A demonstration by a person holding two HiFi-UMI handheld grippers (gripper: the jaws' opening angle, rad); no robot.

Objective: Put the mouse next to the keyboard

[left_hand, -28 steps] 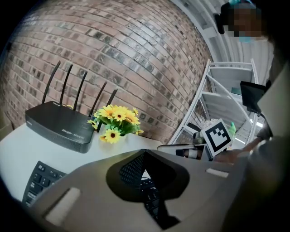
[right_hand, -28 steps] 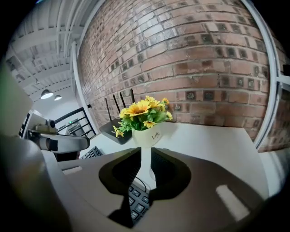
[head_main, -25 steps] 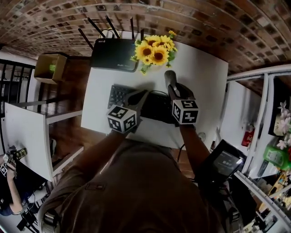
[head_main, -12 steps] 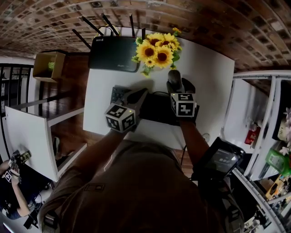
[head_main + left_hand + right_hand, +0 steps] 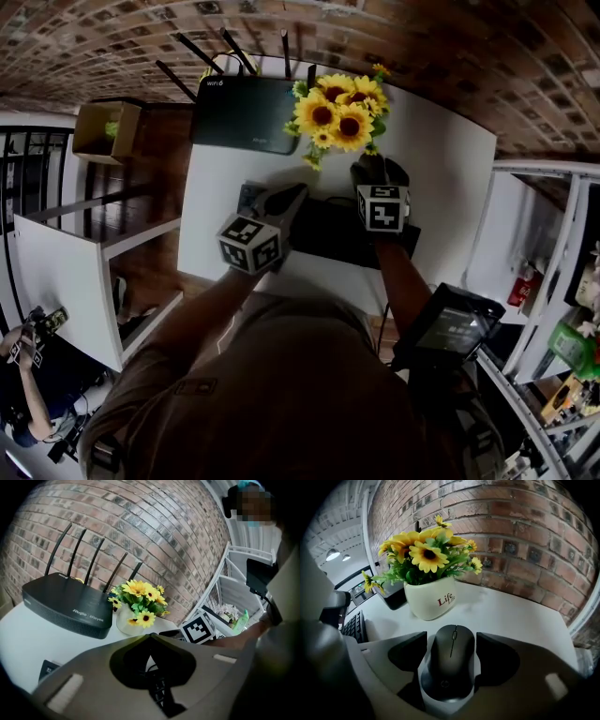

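A black mouse (image 5: 451,660) lies flat on the white table (image 5: 441,159), just in front of the flower pot. My right gripper (image 5: 451,638) straddles it; its jaws are opening, and a gap shows on each side of the mouse. In the head view the right gripper (image 5: 379,172) hides most of the mouse. The black keyboard (image 5: 328,230) lies under both grippers, its keys showing at the left (image 5: 354,625). My left gripper (image 5: 298,190) hovers over the keyboard's left part, jaws meeting at the tip (image 5: 150,635), with nothing in them.
A white pot of sunflowers (image 5: 431,599) stands right behind the mouse, with a black router (image 5: 246,114) with antennas to its left. A brick wall lies behind the table. Bare white tabletop stretches to the right of the mouse (image 5: 525,616). A white shelf unit (image 5: 548,244) stands at the right.
The right gripper's jaws have spread apart around the mouse, which was sticking out ahead of them and now sits low between them. The left gripper has stayed over the keyboard.
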